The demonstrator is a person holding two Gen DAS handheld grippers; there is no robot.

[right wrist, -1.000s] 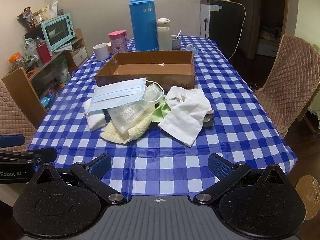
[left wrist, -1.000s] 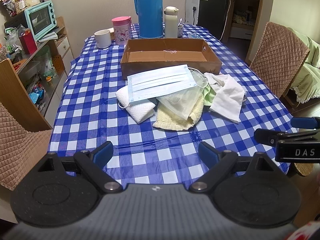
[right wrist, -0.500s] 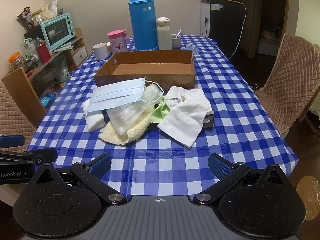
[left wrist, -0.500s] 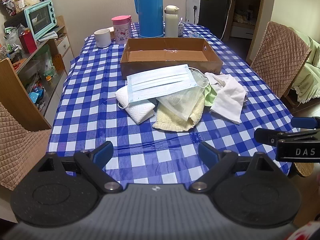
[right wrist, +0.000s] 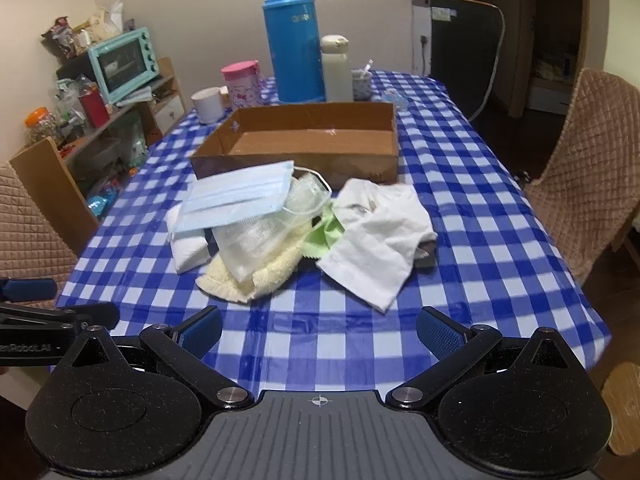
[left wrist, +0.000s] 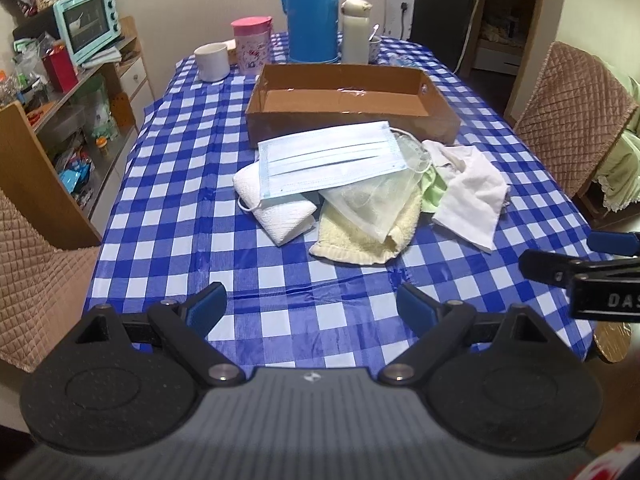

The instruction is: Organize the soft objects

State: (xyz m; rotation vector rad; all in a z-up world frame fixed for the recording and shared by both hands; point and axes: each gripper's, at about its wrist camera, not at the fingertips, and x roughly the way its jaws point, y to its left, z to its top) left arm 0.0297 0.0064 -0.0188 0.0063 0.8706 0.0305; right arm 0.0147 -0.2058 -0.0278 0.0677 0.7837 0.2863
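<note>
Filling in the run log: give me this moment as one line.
left hand-held gripper: open, empty | right hand-held gripper: open, empty | pale blue pleated face mask: tops pile | brown cardboard box: empty

Beige walls, quilted chair [right wrist: 584,168], cluttered shelf [left wrist: 80,92], dark doorway

A blue thermos [right wrist: 297,40], white flask [right wrist: 336,68], pink cup [right wrist: 241,83] and white mug [right wrist: 207,104] stand at the table's [right wrist: 460,216] far end.
</note>
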